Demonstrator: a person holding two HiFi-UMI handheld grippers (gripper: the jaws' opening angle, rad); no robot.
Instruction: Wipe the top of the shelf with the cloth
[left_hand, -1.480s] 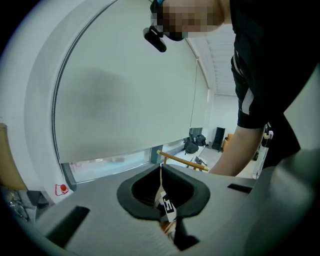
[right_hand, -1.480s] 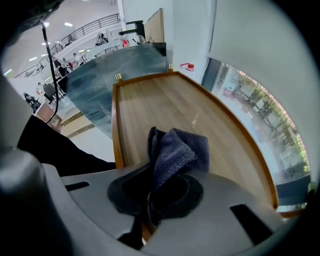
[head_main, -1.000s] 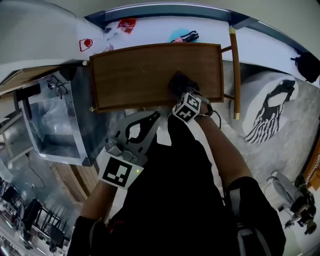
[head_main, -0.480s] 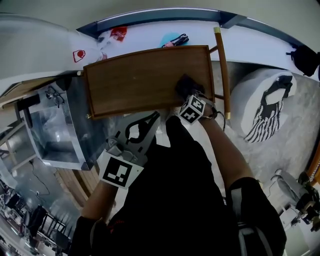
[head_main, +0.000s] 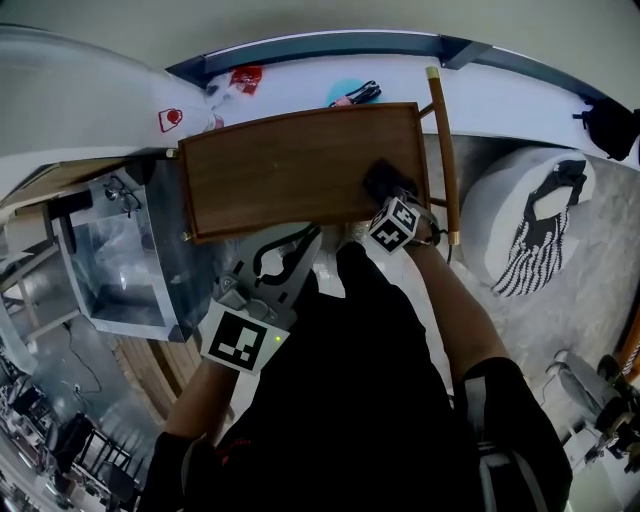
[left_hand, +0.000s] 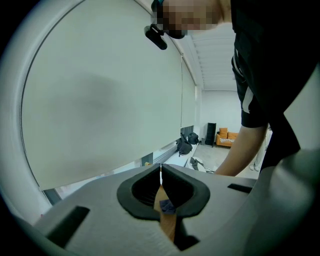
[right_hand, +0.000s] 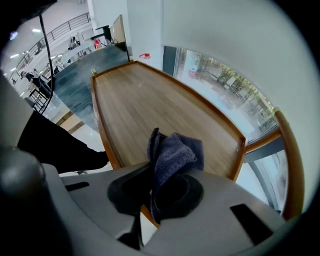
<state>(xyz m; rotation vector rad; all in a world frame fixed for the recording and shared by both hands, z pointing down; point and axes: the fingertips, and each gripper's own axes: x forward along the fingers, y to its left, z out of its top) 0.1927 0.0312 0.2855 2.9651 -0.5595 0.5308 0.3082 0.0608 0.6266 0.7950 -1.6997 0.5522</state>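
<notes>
Right gripper view: cloth (right_hand: 172, 150) over wood shelf top (right_hand: 150, 102) nr window (right_hand: 225, 82).

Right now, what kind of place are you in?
Probably a big office or lobby: a wide window blind, an orange sofa far off, and a wooden shelf under the cloth.

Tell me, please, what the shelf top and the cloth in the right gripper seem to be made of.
The shelf top looks like wood or wood veneer: warm brown, fine straight grain, dull satin sheen, with a raised rim. The cloth looks like microfibre or terry: dark blue-grey, soft fuzzy pile, limp folds.
</notes>
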